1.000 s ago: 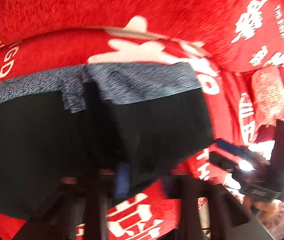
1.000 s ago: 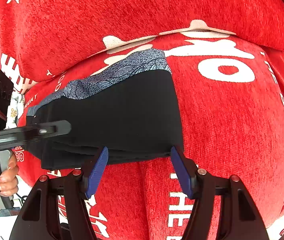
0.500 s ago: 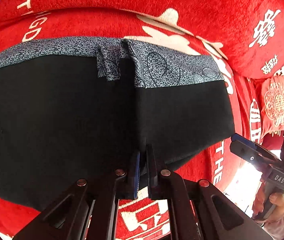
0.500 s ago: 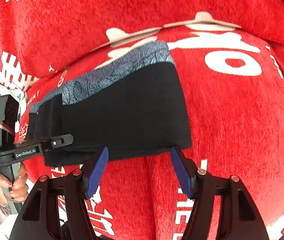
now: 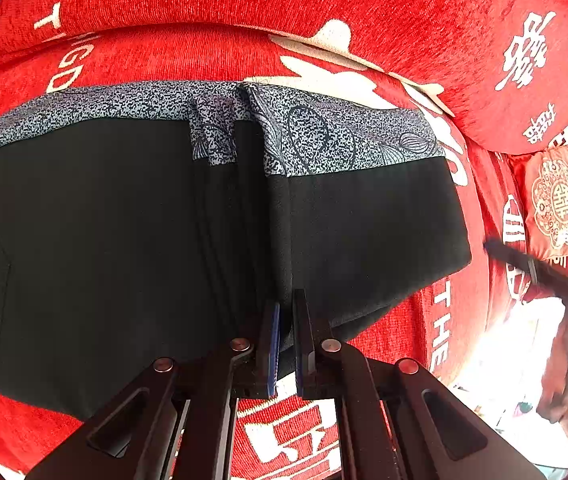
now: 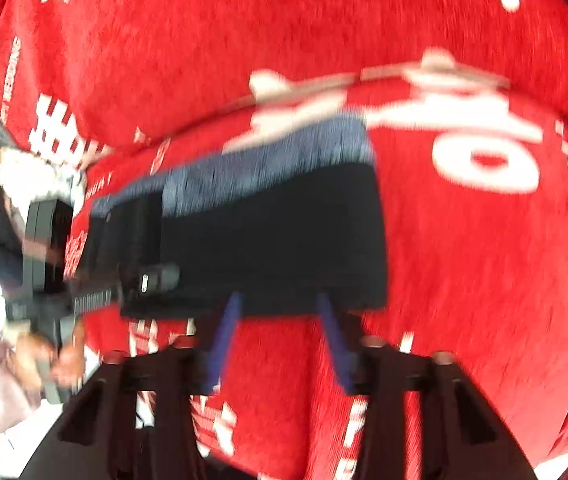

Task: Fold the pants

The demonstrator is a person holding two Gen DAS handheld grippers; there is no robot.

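Black pants (image 5: 123, 232) with a blue-grey patterned waistband (image 5: 324, 136) lie folded on a red sofa seat (image 5: 187, 52). My left gripper (image 5: 286, 304) is shut on the near edge of the pants, where a fold ridge runs up the cloth. In the right wrist view the pants (image 6: 284, 232) look blurred. My right gripper (image 6: 279, 304) is open, its blue pads at the pants' near edge, holding nothing. The left gripper (image 6: 155, 276) shows there at the pants' left side.
The red sofa cover has white lettering, and the backrest (image 6: 243, 32) rises behind the pants. A small red embroidered cushion (image 5: 556, 200) sits at the right. The person's hand (image 6: 51, 356) holds the left tool.
My left gripper stays shut on the pants' edge, and the cloth has spread flatter. My right gripper has narrowed somewhat and its view has gone blurred with motion.
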